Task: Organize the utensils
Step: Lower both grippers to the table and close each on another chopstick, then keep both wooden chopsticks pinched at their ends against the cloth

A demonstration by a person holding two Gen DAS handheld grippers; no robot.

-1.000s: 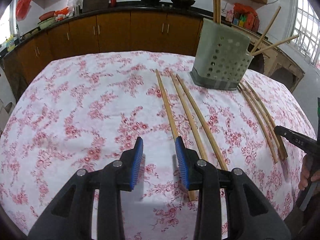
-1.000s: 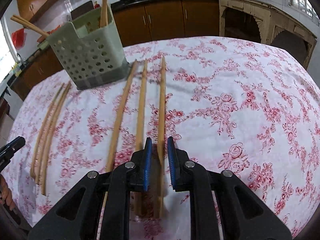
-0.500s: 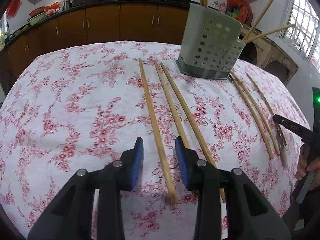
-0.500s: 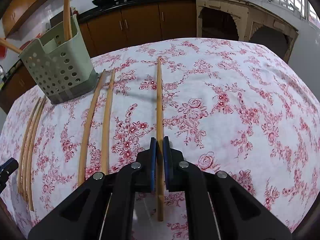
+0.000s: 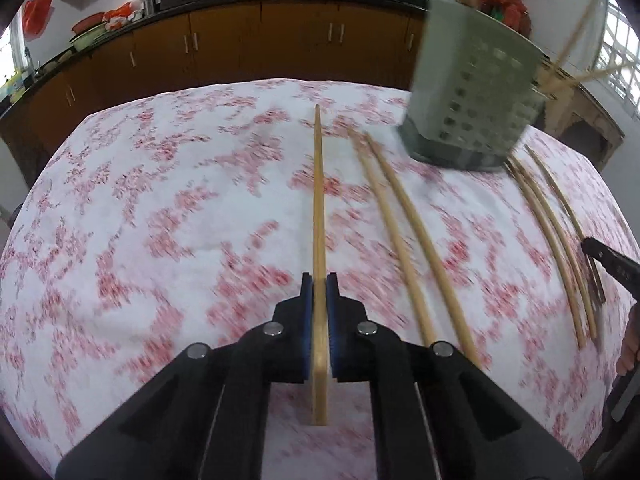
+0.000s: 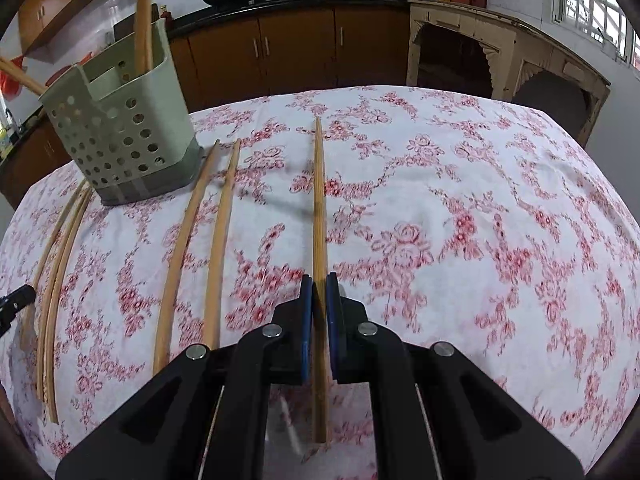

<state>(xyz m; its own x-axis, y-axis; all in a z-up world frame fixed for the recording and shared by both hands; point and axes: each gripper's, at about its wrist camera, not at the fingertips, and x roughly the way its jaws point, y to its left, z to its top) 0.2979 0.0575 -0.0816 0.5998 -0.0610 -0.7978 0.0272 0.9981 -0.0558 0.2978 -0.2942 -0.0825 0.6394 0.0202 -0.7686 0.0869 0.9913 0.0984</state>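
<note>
No writing is legible; left gripper (image 5: 319,285) jaws have just closed on 1 chopstick (image 5: 318,200), right gripper (image 6: 319,284) jaws clamp another chopstick (image 6: 319,200)

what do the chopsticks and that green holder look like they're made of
Chopsticks: probably bamboo or light wood, tan with a fine lengthwise grain, matte and unpainted. Holder: looks like moulded plastic, pale green, smooth and matte, with rows of round punched holes and a darker grey base.
</note>
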